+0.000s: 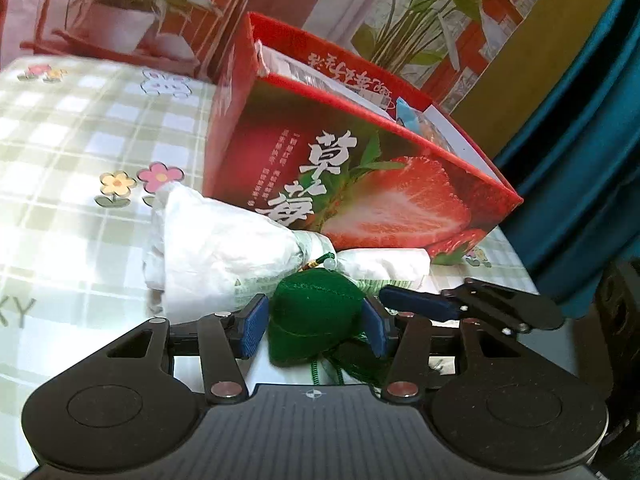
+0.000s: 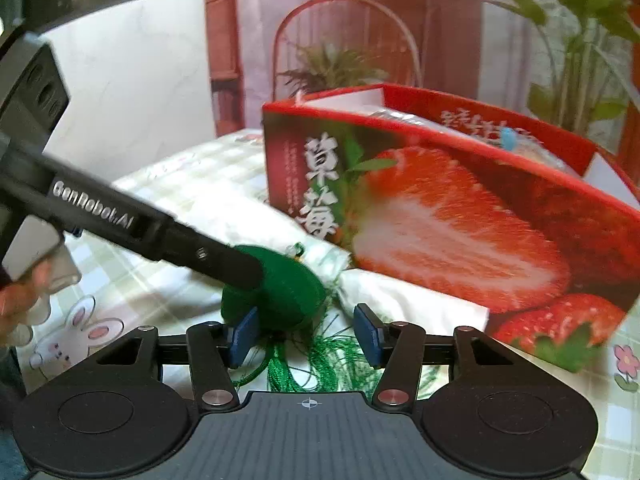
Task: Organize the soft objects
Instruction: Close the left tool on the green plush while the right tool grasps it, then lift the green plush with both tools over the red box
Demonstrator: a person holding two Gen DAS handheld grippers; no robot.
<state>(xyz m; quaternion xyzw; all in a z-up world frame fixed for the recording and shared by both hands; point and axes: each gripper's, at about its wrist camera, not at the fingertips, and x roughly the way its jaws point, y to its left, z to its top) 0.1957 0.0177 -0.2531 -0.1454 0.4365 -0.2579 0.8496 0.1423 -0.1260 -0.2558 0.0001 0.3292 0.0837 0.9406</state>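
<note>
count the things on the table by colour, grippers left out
green: 1, the tasselled pouch
white: 1, the tied bag
red: 1, the strawberry box
total: 3

"草莓" marks the strawberry box (image 1: 352,184); left gripper (image 2: 132,220) apparently reads "GenRobot.AI".

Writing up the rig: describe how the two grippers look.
Both grippers are matte black, with blue ribbed pads on jointed linkage fingers, silver pivot pins, two round discs and a ridged centre plate with a crosshair mark. The left gripper carries white "GenRobot.AI" lettering. No cables show.
</note>
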